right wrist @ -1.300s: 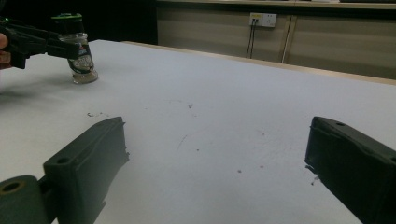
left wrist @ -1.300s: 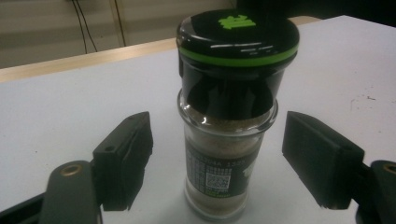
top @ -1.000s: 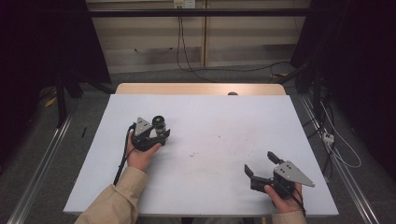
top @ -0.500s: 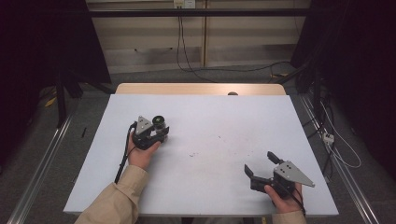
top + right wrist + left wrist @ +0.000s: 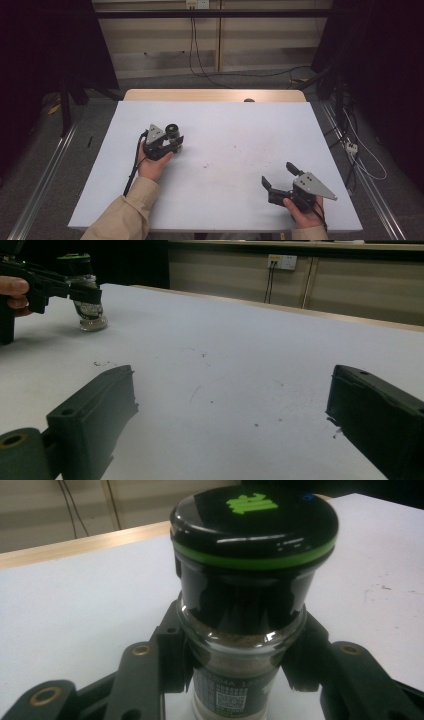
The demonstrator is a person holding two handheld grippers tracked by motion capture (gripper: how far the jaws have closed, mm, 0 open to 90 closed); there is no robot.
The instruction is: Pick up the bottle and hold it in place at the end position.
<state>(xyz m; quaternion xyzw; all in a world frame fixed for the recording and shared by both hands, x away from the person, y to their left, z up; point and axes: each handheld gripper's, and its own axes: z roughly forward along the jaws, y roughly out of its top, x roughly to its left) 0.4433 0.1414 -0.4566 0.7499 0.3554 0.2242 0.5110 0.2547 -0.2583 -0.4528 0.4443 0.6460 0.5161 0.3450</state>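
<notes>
Fingers of your left gripper (image 5: 240,655) clamp an upright spice jar (image 5: 250,580) holding brown powder; your right gripper (image 5: 230,410) gapes wide.

The table (image 5: 225,150) is viewed from above and in front. The jar (image 5: 250,605) is framed closely in the left gripper view and is seen farther off in the right gripper view.

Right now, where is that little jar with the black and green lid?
In the high view the jar stands upright on the left half of the white table, clamped between the jaws of the left gripper.
</notes>
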